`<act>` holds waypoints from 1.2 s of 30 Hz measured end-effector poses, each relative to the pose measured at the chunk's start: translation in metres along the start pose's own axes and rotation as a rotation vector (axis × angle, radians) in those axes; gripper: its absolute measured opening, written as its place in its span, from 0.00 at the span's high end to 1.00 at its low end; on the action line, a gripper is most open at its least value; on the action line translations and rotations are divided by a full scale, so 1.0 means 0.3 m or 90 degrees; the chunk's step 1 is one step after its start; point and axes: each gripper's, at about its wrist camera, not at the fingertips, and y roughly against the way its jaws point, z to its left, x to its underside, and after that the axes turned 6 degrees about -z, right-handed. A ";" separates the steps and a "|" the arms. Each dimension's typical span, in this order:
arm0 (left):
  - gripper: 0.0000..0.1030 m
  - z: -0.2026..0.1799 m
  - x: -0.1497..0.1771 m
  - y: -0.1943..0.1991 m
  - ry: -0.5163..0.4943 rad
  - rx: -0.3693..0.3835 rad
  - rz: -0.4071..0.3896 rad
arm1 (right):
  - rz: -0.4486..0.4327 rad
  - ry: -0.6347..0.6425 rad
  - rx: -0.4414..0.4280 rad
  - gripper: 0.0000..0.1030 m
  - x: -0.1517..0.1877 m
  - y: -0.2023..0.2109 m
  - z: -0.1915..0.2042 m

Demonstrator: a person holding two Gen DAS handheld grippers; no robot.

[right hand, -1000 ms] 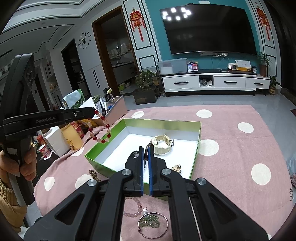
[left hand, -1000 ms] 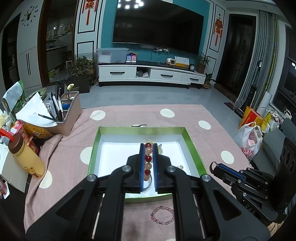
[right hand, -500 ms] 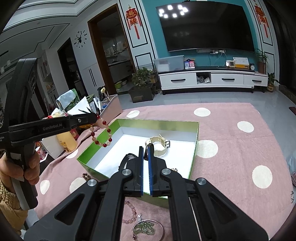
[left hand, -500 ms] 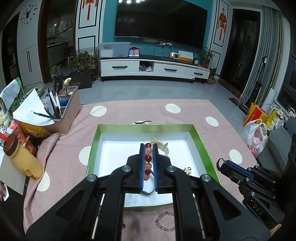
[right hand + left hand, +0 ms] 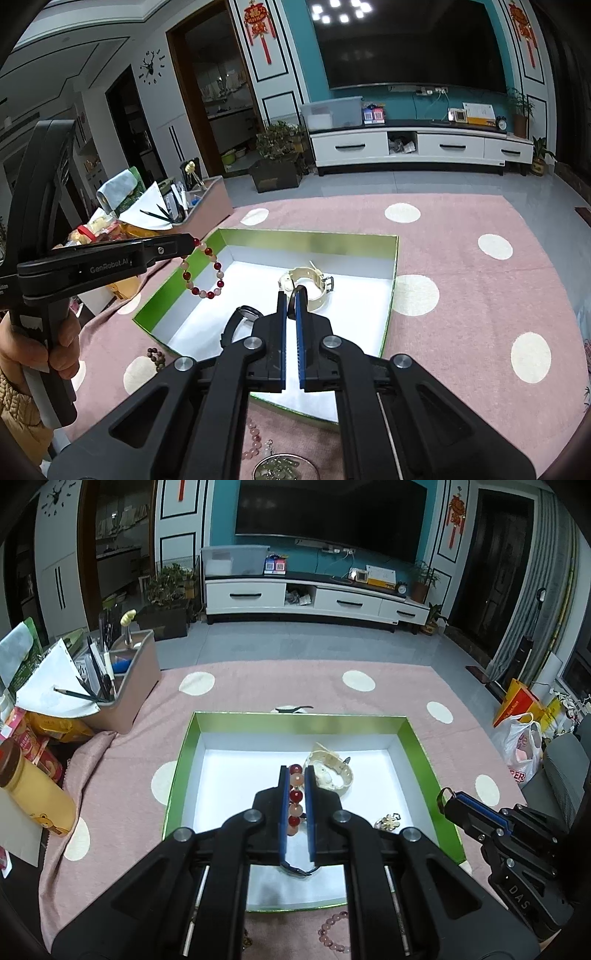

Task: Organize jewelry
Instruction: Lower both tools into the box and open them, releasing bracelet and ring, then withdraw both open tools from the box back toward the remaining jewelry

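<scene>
Our left claw is clamped on a red-and-pink bead bracelet above the green box. Our right claw is clamped on a thin dark ring near the cream watch.

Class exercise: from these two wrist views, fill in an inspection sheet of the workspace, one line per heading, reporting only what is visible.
Surface: pink dotted cloth.
Job's things: green box holds a cream watch; pink bead bracelet lies outside.
Clutter: desk organiser, yellow bottle.
Grippers: left gripper shut on red bead bracelet; right gripper shut on a dark band.
Cables: nothing seen on the cloth.
Surroundings: TV, white cabinet.
</scene>
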 end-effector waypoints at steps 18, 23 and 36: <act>0.93 0.047 0.043 -0.139 0.003 -0.031 0.053 | 0.065 0.002 0.027 0.96 0.011 -0.135 -0.016; 0.92 0.042 0.047 -0.138 -0.003 -0.027 0.051 | 0.071 0.003 0.032 0.96 0.018 -0.139 -0.014; 0.44 0.014 0.044 -0.076 -0.019 -0.031 0.032 | 0.044 -0.016 0.048 0.51 0.007 -0.057 -0.027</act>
